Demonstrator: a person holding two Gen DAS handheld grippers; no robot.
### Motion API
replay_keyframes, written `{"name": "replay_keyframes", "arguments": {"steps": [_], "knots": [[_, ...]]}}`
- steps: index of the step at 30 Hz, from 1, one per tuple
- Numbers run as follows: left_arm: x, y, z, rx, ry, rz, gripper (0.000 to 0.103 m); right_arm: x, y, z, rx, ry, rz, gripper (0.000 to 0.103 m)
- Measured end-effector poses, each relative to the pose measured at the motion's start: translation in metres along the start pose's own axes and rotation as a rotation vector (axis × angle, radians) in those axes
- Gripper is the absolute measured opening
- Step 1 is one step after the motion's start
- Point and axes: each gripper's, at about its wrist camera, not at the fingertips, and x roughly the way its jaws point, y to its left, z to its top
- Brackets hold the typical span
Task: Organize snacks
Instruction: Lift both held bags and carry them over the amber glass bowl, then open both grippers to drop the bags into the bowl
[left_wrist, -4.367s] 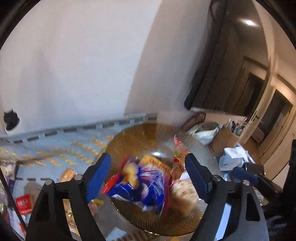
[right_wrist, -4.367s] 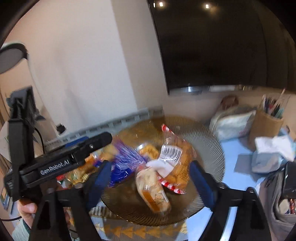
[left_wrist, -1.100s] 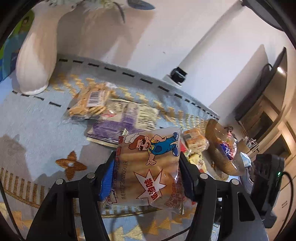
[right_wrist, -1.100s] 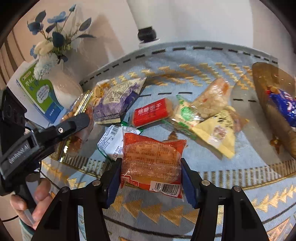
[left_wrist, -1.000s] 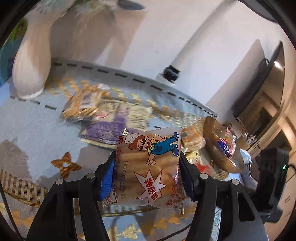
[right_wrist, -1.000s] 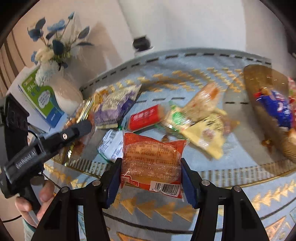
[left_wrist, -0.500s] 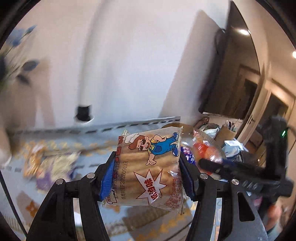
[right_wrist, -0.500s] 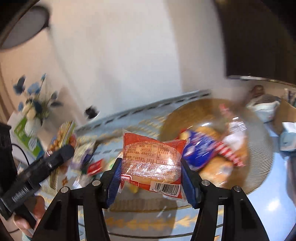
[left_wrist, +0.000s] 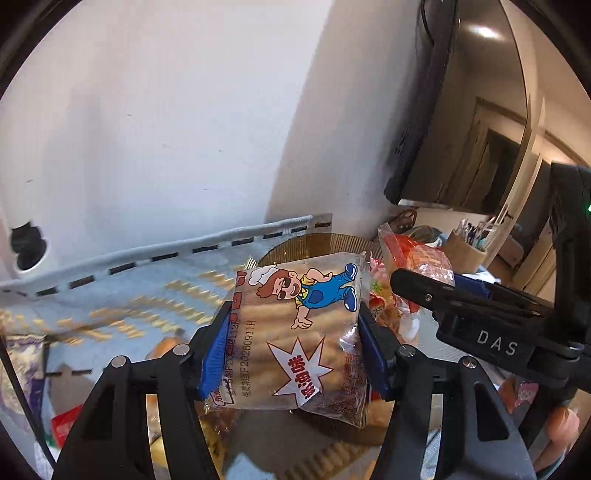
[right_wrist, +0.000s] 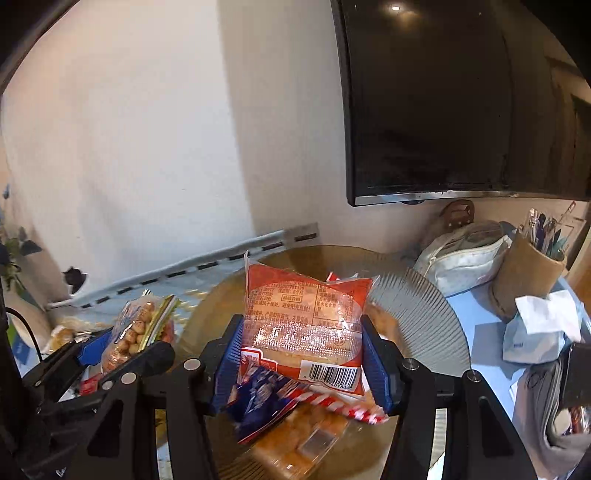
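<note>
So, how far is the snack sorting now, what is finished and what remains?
Done: the amber glass bowl already holds a blue packet and others. In hand: the left gripper clamps a cartoon biscuit pack, the right gripper a red bun pack, both near the bowl. Left: snacks on the blue cloth.

Your two wrist cameras look forward and down from close above, side by side, sharing the ribbed amber plate.
</note>
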Motion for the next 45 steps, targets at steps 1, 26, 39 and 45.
{"name": "replay_keyframes", "arguments": {"steps": [1,26,39,45], "knots": [[0.006,-0.002,0.0,0.005,0.006,0.003,0.06,0.004,-0.002,0.001,-0.001,0.001,-0.002,0.057],[-0.04,0.007,-0.014,0.024,-0.061,0.095,0.089,-0.031,0.041,-0.014,-0.105,-0.088,0.022,0.064],[-0.153,0.081,-0.065,-0.111,-0.094,0.268,0.088,-0.057,0.124,-0.062,-0.222,-0.061,0.101,0.065],[-0.185,0.133,-0.093,-0.24,-0.09,0.329,0.088,-0.06,0.165,-0.085,-0.271,-0.041,0.155,0.065]]}}
